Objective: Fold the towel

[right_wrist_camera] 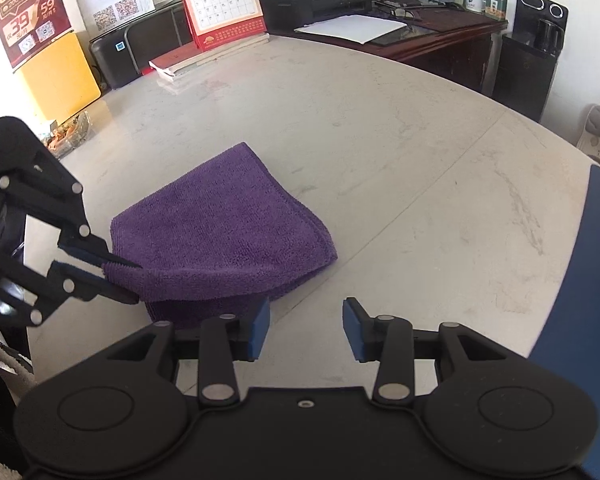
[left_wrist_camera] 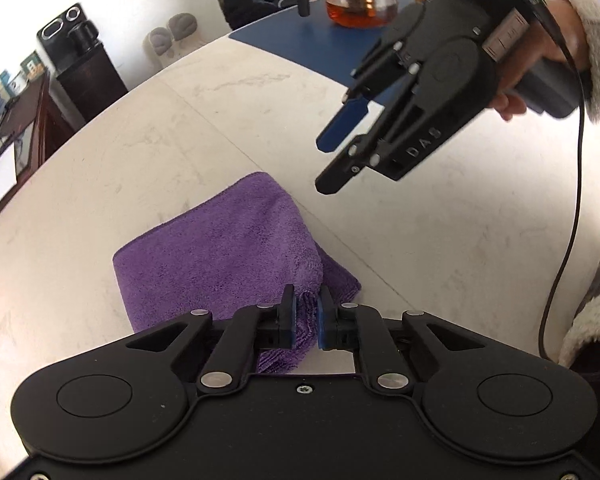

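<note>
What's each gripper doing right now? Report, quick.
Left gripper: shut on a corner of the purple towel, top layer lifted.
Right gripper: open, holding nothing, above the table beside the towel.

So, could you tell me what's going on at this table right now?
A person is folding a purple towel on a pale table, holding a hand-held gripper in each hand. The left hand-held gripper is shut on the towel's near corner, with that corner raised off the layers beneath. The right hand-held gripper is open, holds nothing and hangs just beside the towel. The towel already lies in several layers.
</note>
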Tool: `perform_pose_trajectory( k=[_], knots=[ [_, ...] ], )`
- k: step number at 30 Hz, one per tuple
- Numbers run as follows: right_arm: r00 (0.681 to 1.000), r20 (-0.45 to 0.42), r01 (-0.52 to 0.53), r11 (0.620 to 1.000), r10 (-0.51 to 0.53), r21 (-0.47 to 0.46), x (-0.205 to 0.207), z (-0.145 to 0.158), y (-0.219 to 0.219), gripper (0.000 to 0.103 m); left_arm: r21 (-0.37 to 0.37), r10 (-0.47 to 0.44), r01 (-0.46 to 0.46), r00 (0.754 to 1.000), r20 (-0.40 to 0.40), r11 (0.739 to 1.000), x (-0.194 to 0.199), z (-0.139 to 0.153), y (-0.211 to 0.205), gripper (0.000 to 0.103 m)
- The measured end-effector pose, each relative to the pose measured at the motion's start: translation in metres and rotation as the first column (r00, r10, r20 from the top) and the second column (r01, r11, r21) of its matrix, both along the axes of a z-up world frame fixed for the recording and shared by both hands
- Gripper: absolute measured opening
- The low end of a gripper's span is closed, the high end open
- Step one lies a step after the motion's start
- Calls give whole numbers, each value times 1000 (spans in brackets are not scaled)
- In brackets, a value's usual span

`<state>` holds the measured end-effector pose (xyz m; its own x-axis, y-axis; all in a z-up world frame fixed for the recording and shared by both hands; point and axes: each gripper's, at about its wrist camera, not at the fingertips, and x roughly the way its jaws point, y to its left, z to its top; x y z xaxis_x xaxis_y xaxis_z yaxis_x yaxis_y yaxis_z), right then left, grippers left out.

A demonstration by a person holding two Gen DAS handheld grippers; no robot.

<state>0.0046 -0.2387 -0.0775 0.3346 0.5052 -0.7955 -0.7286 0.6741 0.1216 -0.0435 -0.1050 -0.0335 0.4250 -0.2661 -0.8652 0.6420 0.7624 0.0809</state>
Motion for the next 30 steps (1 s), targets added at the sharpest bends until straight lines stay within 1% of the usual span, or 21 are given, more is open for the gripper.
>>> perform_pose_trajectory(
  k=[1, 3, 6, 8, 9, 10, 12, 15, 20, 21, 22, 23, 25, 27, 29, 30],
  knots=[
    [1000, 14, -21, 1000, 21, -6, 0, 1, 1, 41, -17, 13, -13, 1000, -2, 1000, 0, 3, 4, 7],
    [994, 56, -92, 995, 95, -48, -1, 3, 8, 44, -49, 37, -37, 999, -5, 998, 4, 7, 11, 7],
    [970, 116, -201, 972, 215, -124, -1, 5, 20, 46, -83, 69, -69, 998, -9, 994, 8, 14, 20, 7],
    [935, 164, -284, 940, 315, -187, -2, 4, 31, 48, -100, 87, -88, 996, -10, 991, 9, 18, 25, 7],
    [921, 178, -310, 928, 347, -207, -2, 4, 34, 50, -115, 98, -98, 995, -9, 989, 10, 20, 28, 7],
    [900, 197, -343, 910, 389, -232, -3, 3, 38, 50, -127, 109, -109, 994, -9, 986, 11, 23, 30, 7],
    [853, 231, -400, 872, 467, -283, -4, 1, 45, 51, -141, 123, -122, 992, -3, 982, 12, 27, 34, 7],
    [782, 276, -455, 815, 558, -359, -4, -4, 53, 50, -146, 133, -131, 991, 5, 981, 13, 32, 37, 7],
    [708, 345, -484, 779, 617, -398, 3, 1, 56, 46, -148, 141, -138, 990, 14, 979, 13, 36, 38, 7],
    [695, 347, -495, 769, 630, -404, 4, 2, 57, 45, -149, 143, -140, 990, 15, 979, 13, 37, 39, 7],
    [680, 342, -509, 754, 648, -415, 6, 2, 58, 37, -148, 147, -142, 989, 18, 979, 12, 37, 39, 7],
    [663, 332, -526, 733, 671, -431, 7, 2, 60, 33, -148, 152, -147, 988, 21, 978, 12, 37, 40, 7],
    [625, 309, -556, 687, 717, -469, 10, 1, 63, 13, -150, 163, -158, 986, 26, 976, 11, 38, 43, 7],
    [575, 307, -577, 642, 758, -504, 10, 4, 66, 10, -152, 174, -166, 984, 35, 974, 11, 41, 47, 7],
    [537, 331, -583, 625, 776, -519, 12, 15, 71, 9, -173, 191, -181, 981, 42, 968, 9, 48, 54, 7],
    [525, 348, -581, 626, 776, -520, 13, 23, 73, 9, -190, 203, -191, 978, 44, 963, 8, 54, 58, 7]
  ],
)
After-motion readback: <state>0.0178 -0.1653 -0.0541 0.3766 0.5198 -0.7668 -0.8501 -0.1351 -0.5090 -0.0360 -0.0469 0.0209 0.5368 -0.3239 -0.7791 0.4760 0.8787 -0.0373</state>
